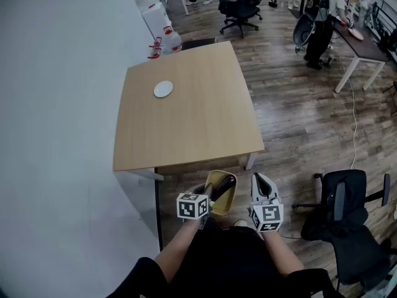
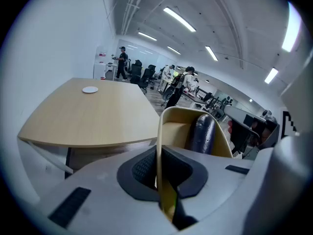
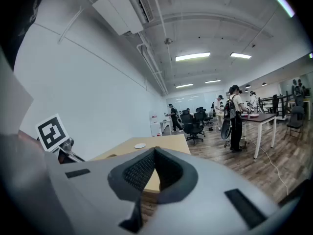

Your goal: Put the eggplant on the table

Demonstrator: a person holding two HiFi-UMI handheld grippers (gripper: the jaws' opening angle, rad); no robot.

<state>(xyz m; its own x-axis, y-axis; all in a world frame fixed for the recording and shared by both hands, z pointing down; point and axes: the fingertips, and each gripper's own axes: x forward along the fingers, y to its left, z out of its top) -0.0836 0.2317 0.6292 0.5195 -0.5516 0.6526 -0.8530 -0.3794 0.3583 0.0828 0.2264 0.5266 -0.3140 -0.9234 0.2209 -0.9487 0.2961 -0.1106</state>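
Lying in a yellow bowl (image 1: pixel 224 205), the dark eggplant (image 1: pixel 223 188) is up in the air just short of the bench's (image 1: pixel 186 123) near edge. Your left gripper (image 1: pixel 208 196) has its jaws clamped on the bowl's wall. Your right gripper (image 1: pixel 262 184), just beside the bowl, has its jaws pressed together on nothing. A small white disc (image 1: pixel 163 89) lies on the bench's far side.
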